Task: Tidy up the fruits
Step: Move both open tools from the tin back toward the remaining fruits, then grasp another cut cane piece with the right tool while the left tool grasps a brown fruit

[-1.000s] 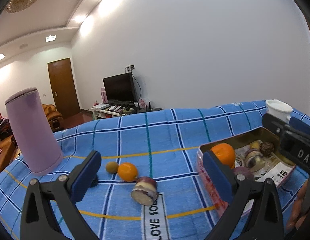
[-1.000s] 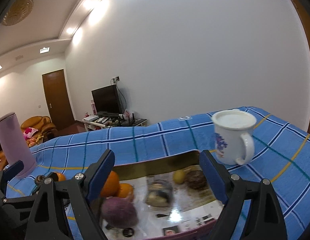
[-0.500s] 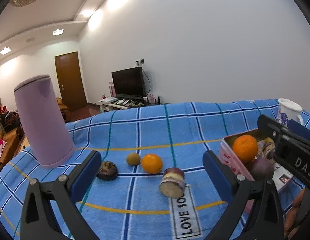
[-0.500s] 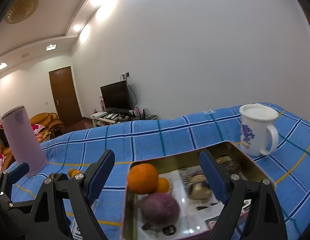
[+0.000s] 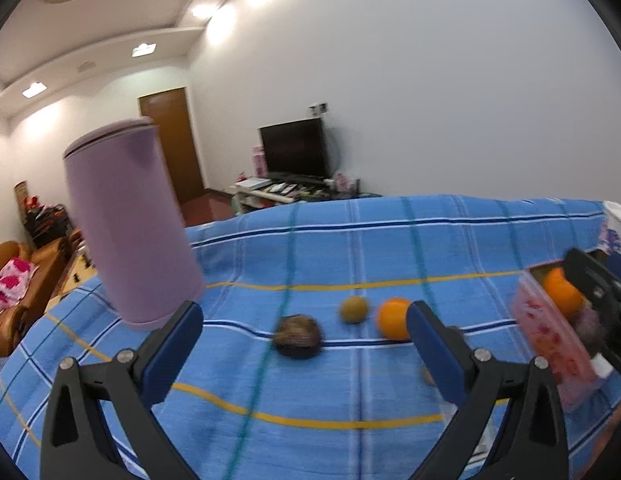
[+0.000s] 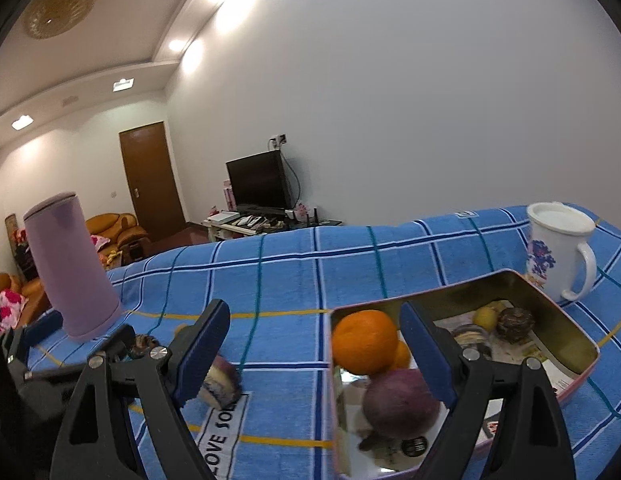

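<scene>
In the left wrist view my left gripper [image 5: 303,314] is open and empty above the blue checked cloth. Just ahead of it lie a dark brown fruit [image 5: 296,336], a small greenish-brown fruit [image 5: 353,309] and an orange [image 5: 392,318]. In the right wrist view my right gripper [image 6: 314,318] is open and empty, straddling the left end of the tin [image 6: 450,299]. The tin holds a big orange [image 6: 364,340], a purple round fruit [image 6: 398,400], a lemon [image 6: 485,317] and a dark fruit [image 6: 514,322]. A cut purple fruit [image 6: 222,380] lies on the cloth, partly behind the left finger.
A tall lilac cylinder [image 5: 130,224] stands on the left of the cloth. A white flowered mug [image 6: 558,252] stands behind the tin's far right corner. A "LOVE SOL" label [image 6: 226,432] is sewn on the cloth. The pink tin [image 5: 546,336] shows at the left view's right edge.
Both views have swung left: the tin has slid toward the right. The dark brown fruit has come into the left view, between the fingers. Both grippers stayed open.
</scene>
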`<control>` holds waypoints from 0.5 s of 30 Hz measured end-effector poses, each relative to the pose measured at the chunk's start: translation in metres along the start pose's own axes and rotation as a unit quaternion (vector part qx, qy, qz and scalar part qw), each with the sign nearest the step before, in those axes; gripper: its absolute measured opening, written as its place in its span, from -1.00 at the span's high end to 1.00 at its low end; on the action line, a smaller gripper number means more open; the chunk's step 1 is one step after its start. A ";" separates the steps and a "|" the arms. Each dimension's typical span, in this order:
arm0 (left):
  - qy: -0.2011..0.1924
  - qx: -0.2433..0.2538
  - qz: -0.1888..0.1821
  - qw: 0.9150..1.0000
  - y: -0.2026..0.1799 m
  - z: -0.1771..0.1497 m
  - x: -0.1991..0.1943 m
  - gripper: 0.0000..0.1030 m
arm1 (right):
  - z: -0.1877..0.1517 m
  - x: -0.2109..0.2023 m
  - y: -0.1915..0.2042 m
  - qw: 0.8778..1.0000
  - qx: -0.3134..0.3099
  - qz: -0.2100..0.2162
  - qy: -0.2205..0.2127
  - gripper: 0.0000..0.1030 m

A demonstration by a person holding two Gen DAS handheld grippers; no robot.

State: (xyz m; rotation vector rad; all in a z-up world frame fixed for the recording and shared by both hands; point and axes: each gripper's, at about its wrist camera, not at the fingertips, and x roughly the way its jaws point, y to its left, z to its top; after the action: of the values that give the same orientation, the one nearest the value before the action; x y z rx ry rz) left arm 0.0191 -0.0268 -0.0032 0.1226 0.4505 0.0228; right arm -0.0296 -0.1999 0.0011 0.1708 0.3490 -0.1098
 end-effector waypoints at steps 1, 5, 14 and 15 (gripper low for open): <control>0.002 -0.003 0.007 1.000 0.005 0.000 0.002 -1.00 | -0.001 0.001 0.005 1.000 -0.005 0.003 0.002 -0.70; 0.013 -0.016 0.034 0.999 0.030 0.000 0.013 -1.00 | -0.002 0.007 0.016 1.000 -0.014 0.015 0.018 -0.70; 0.042 -0.036 0.085 0.995 0.070 -0.004 0.035 -1.00 | -0.008 0.036 0.054 0.993 -0.060 0.061 0.086 -0.70; 0.046 -0.035 0.091 0.994 0.072 -0.005 0.037 -1.00 | -0.009 0.040 0.057 0.991 -0.064 0.066 0.094 -0.70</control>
State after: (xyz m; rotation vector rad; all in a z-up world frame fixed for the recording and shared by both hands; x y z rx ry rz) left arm 0.0504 0.0472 -0.0149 0.0935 0.5299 0.2236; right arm 0.0121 -0.1458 -0.0123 0.0772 0.5306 0.0595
